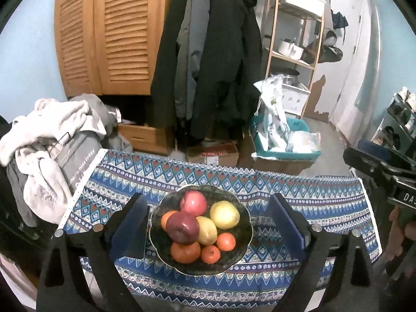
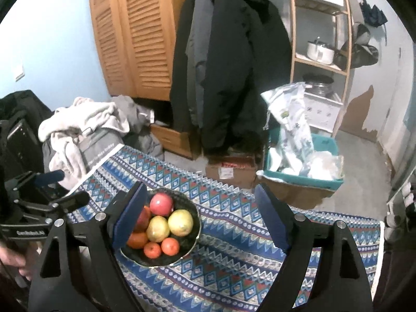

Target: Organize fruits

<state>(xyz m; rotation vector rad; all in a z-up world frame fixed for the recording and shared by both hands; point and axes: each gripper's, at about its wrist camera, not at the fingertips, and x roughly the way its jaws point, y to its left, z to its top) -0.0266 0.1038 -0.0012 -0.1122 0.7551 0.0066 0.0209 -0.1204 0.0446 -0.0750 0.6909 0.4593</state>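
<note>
Left tongs released | right tongs released | bag reads "nice today"

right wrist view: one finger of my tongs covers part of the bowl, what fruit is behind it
Observer: A dark red apple, sitting on top of the pile in the bowl.
Operator: anything else back there
Observer: One orange, tucked half behind that apple at the rim.
Operator: and the other hand, holding anything
Observer: No, the left tongs are open and empty, with the bowl framed between them.
</note>
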